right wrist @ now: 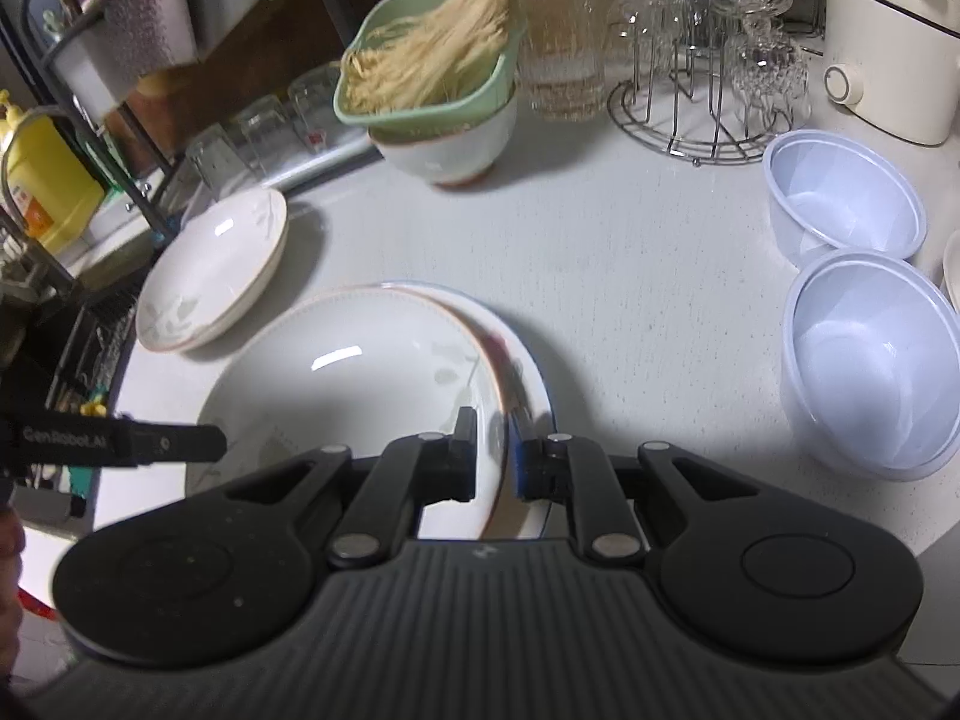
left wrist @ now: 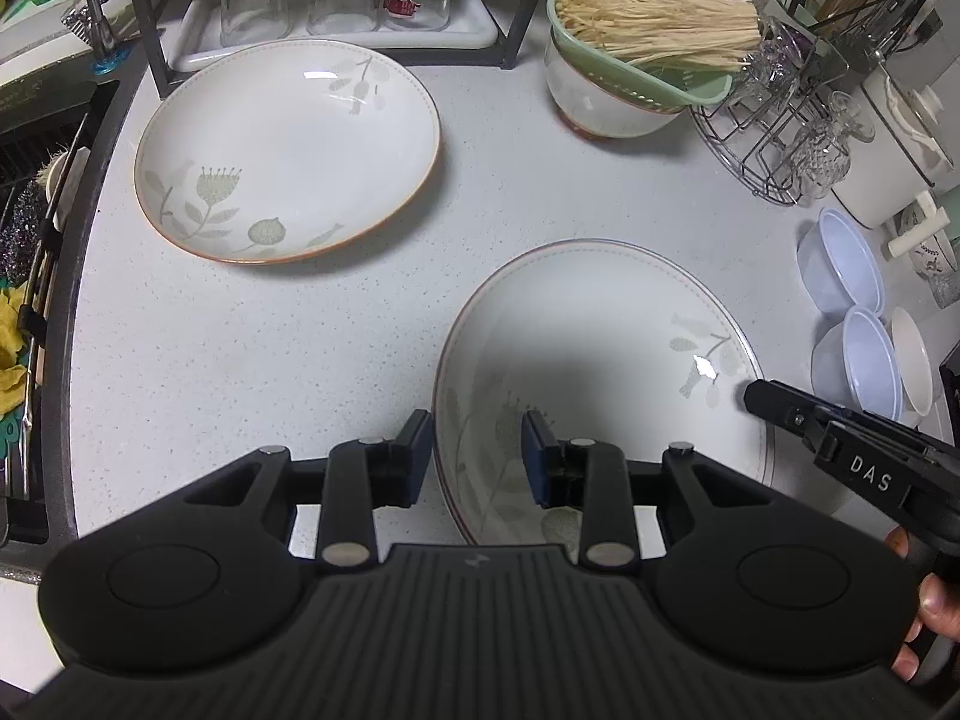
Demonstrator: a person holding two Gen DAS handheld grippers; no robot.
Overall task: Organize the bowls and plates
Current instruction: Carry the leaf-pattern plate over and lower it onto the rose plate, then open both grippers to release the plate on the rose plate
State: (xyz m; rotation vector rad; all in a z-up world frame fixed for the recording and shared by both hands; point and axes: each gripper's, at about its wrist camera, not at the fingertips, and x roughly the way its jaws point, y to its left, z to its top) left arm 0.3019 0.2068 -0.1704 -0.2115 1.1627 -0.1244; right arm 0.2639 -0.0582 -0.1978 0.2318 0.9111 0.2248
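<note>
A floral plate [left wrist: 600,360] lies near me on the white counter; in the right wrist view it [right wrist: 336,384] rests tilted on a blue-rimmed plate [right wrist: 528,384]. My right gripper [right wrist: 492,456] is shut on the floral plate's right rim. My left gripper [left wrist: 477,456] is open, its jaws straddling the plate's left rim without closing. A second floral plate [left wrist: 288,150] lies at the far left, also in the right wrist view [right wrist: 210,276]. Two pale blue plastic bowls [right wrist: 840,204] [right wrist: 876,360] stand at the right.
A green colander of noodles [left wrist: 636,30] sits on a white bowl [left wrist: 594,102] at the back. Upturned glasses on a tray [left wrist: 336,0], a wire glass rack [left wrist: 774,144] and a white cooker [right wrist: 894,42] line the back. The sink [left wrist: 36,240] is at the left.
</note>
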